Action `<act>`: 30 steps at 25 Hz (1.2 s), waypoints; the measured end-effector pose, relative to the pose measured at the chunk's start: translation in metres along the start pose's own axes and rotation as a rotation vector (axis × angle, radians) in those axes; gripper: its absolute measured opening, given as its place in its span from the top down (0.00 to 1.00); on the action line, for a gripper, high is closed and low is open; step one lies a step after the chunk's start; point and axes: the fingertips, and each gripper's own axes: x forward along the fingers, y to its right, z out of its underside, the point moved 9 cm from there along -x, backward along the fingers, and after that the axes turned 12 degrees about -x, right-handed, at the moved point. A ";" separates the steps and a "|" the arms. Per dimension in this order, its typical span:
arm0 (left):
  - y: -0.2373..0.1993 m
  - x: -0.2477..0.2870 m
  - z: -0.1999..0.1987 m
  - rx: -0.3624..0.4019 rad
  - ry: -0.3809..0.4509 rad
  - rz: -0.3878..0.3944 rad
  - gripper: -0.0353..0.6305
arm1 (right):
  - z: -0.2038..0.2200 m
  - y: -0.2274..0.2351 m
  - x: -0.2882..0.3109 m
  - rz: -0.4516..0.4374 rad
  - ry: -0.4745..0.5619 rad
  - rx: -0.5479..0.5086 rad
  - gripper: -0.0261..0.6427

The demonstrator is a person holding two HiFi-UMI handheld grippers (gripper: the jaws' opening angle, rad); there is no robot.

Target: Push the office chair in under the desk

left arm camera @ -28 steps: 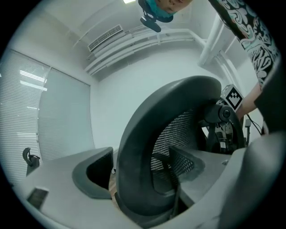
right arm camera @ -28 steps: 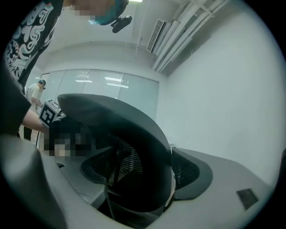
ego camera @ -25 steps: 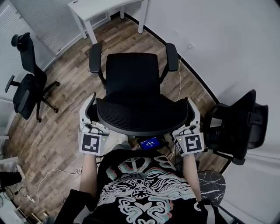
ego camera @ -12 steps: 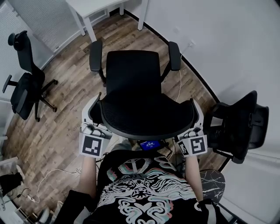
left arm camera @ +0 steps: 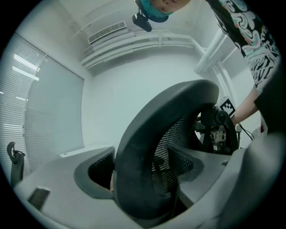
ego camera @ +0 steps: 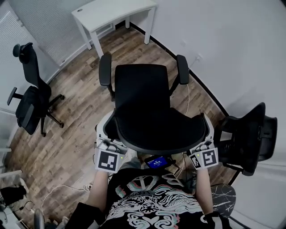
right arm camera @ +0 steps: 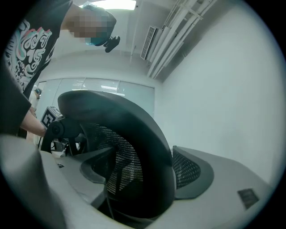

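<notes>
Hand-held grippers clamp office chair backrest edges.

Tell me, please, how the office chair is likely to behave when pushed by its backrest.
The chair probably rolls on the wood floor, though its base is hidden. The mesh backrest, clamped at both edges by the left gripper and right gripper, may flex slightly. Uneven pushing could swivel it away from the desk.

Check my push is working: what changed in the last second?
Little. The chair, left gripper, right gripper and desk all drift down-right together in the head view, so the camera moved; the chair-desk gap looks unchanged. Both grippers stay clamped on the chair's back rim.
</notes>
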 end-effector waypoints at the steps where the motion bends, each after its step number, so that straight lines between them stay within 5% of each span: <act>1: -0.001 0.002 -0.001 -0.007 0.004 -0.001 0.39 | 0.000 0.001 0.001 0.002 0.003 -0.001 0.40; 30: -0.058 0.071 -0.017 -0.019 0.009 -0.030 0.39 | 0.007 0.037 0.087 0.005 0.025 -0.016 0.40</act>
